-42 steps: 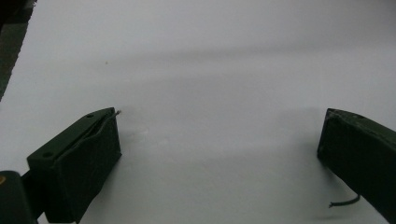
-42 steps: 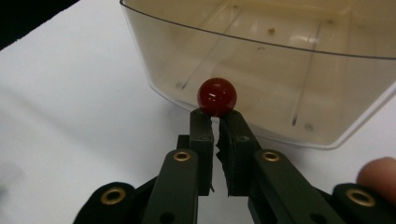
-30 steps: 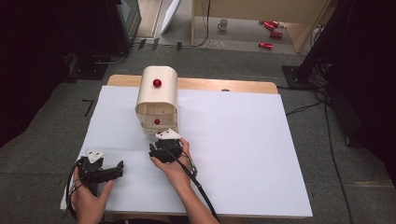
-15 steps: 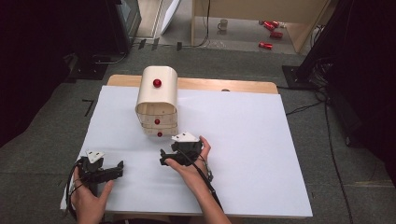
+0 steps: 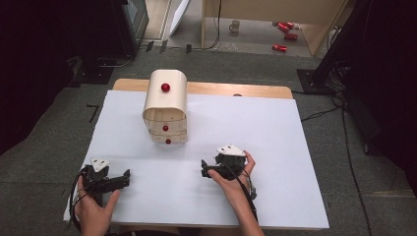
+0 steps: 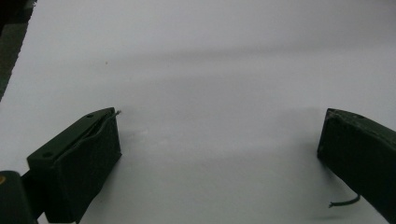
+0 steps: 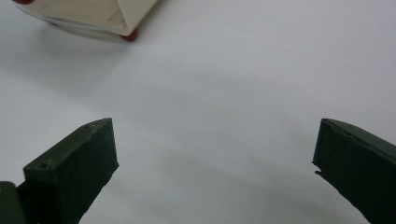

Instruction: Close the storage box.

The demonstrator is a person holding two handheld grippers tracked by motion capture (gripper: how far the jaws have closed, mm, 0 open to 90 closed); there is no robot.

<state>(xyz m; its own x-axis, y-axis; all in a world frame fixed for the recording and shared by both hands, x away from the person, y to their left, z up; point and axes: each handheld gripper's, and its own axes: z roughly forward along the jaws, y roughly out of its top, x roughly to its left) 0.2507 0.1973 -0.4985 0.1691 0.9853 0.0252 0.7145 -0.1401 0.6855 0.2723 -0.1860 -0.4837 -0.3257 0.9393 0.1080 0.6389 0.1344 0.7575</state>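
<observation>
Right gripper [image 5: 206,172] sits low over the smooth white sheet [image 5: 275,147], its blocky matte-black jaws spread wide after just opening, nothing between them, well apart from the drawer box [image 5: 165,105]. That box, pale wood with a rounded arched top and glossy red ball knobs [image 5: 165,87], stands toward the far left of the sheet, its bottom drawer [image 5: 168,139] jutting out a little. Left gripper [image 5: 125,178] rests at the near left corner, jaws released and wide, just bare sheet between them.
</observation>
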